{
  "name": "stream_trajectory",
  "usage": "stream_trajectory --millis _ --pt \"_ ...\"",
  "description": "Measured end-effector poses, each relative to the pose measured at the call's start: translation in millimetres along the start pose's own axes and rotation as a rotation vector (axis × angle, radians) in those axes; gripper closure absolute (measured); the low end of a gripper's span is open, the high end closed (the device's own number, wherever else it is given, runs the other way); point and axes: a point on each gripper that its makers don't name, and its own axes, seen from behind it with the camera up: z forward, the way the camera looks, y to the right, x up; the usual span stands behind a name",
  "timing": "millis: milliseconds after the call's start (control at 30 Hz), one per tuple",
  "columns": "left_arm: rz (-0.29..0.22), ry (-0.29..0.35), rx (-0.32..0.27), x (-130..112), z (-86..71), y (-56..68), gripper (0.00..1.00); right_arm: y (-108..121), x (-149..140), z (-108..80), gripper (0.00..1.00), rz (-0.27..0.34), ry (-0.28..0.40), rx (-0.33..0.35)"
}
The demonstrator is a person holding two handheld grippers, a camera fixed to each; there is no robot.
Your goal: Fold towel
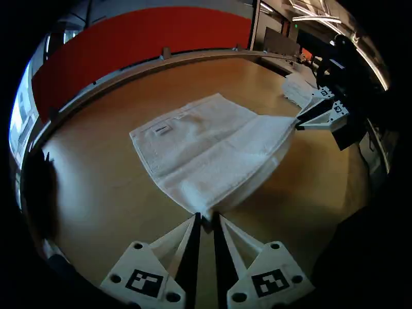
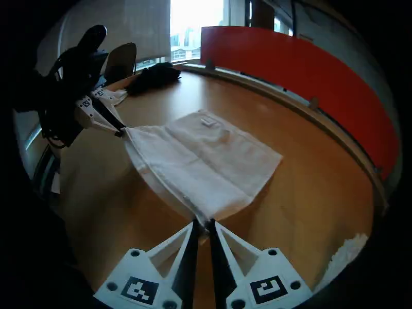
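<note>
Pinching one near corner of the towel [image 1: 206, 149] between fingers drawn almost together, the left gripper [image 1: 206, 216] holds the cloth lifted just off the table [image 1: 103, 206]. The right gripper [image 2: 203, 222] grips the other near corner the same way, its fingers narrowed onto the fabric. Between the two, the near edge hangs in a shallow raised curve, while the rest of the towel lies flat on the wood with its small label [image 1: 162, 129] facing up near the far side. This looks like the start of a fold, with the edge picked up but not yet carried over. The next move probably calls for both grippers to travel together, level and at an even pace, towards the far edge, so the corners land squarely on those beneath. By count there are two grippers, one towel being worked, one label on it, one further white cloth [image 1: 297, 88] lying well apart near the table's rim, and one dark bundle [image 2: 154, 77] farther off.
</note>
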Motion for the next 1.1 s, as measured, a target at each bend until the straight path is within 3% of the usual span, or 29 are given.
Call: stream_trajectory --millis 500,1100 --pt "-0.044 0.021 -0.013 17 -38.1 13.0 0.83 -5 30 -38.3 0.86 0.002 0.036 -0.004" --pt "-0.056 0.040 -0.022 26 -66.6 19.4 0.83 -17 47 -64.5 0.86 -0.011 0.051 0.004"
